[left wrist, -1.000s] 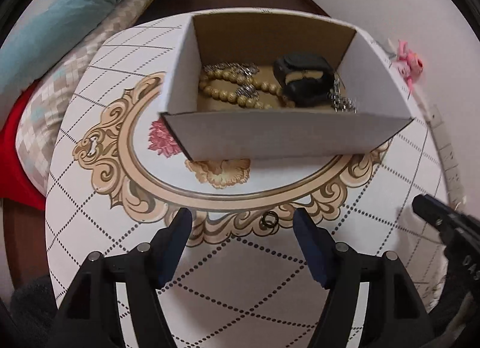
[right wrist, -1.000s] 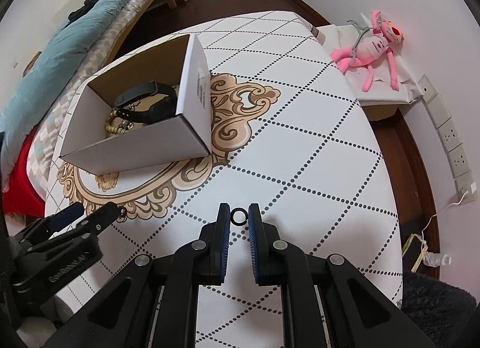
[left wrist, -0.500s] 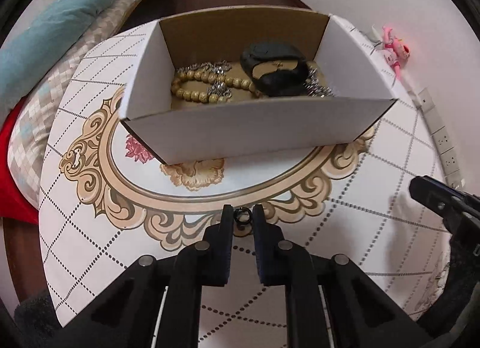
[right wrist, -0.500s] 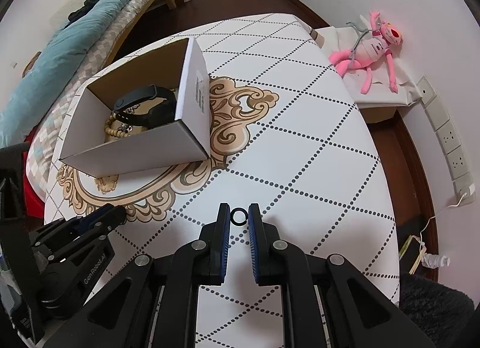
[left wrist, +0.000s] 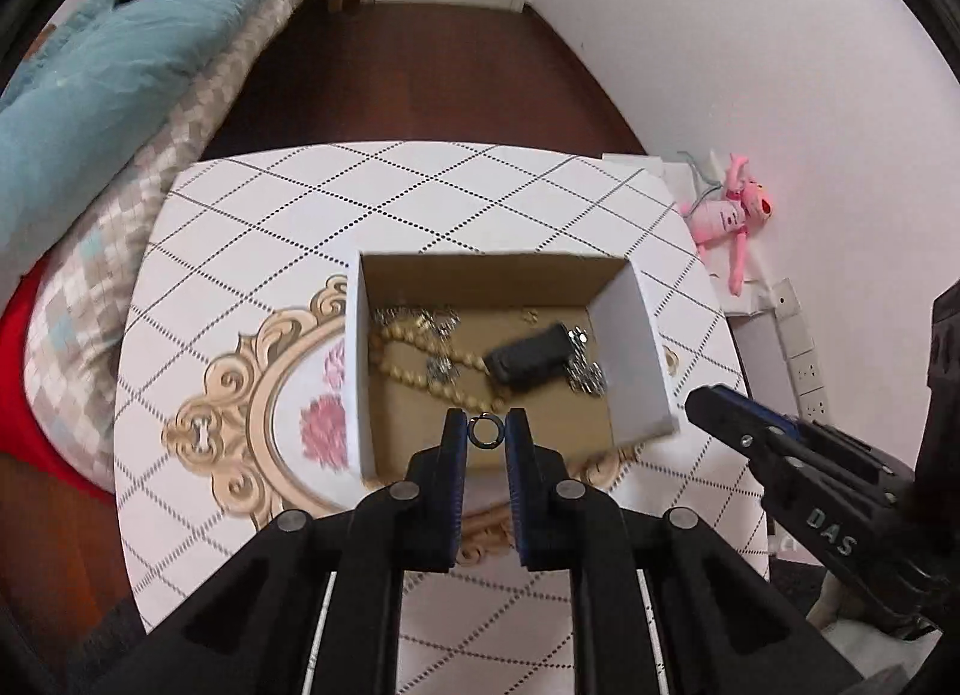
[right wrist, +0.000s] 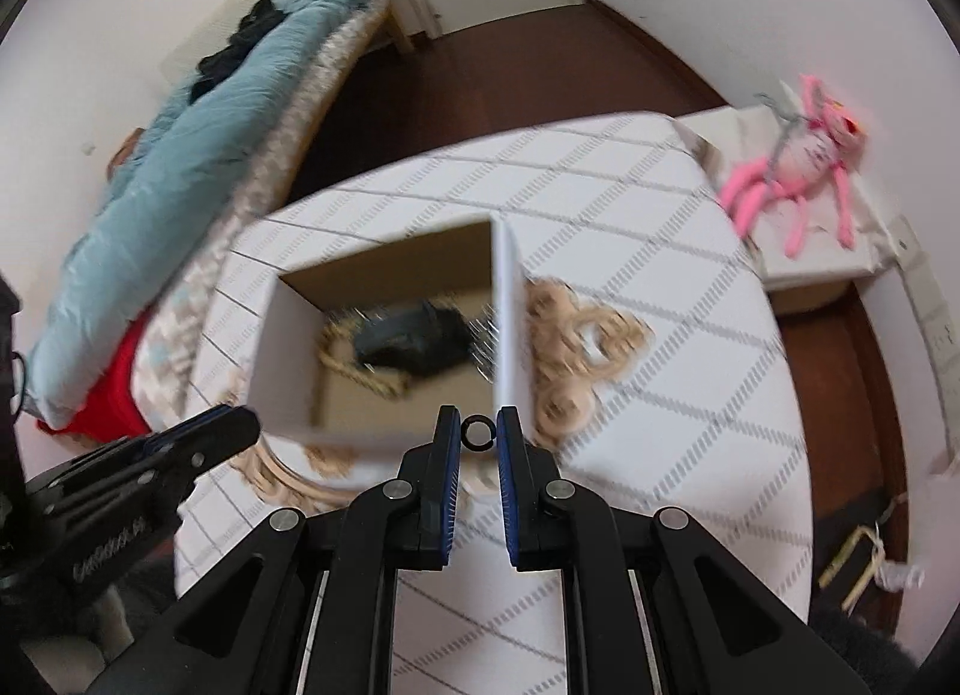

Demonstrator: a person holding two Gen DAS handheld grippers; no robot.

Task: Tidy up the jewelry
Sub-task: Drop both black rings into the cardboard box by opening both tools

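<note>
Left gripper: closed on a small silver ring, pinched between both blue-padded fingertips, held above the near part of the open cardboard box. Right gripper: likewise clamped on a small black ring, held over the box's near right corner, above its right wall; right-wrist view heavily blurred. Each gripper also seen in the other's view: the right one at the box's right side, the left one at its near left corner.

Box stood on a white table printed with a dotted diamond grid and a gold scrollwork frame, toward the middle of the surface. Inside, toward the far half of the floor: a wooden bead strand on the left, a black wristband on the right, silvery chain pieces against the wristband's right side and more among the beads. Near half of the box floor bare cardboard.

Beyond the table's right edge, a pink plush toy on a low white ledge against the wall. Past the left edge, a bed with a teal blanket over a checked quilt.
</note>
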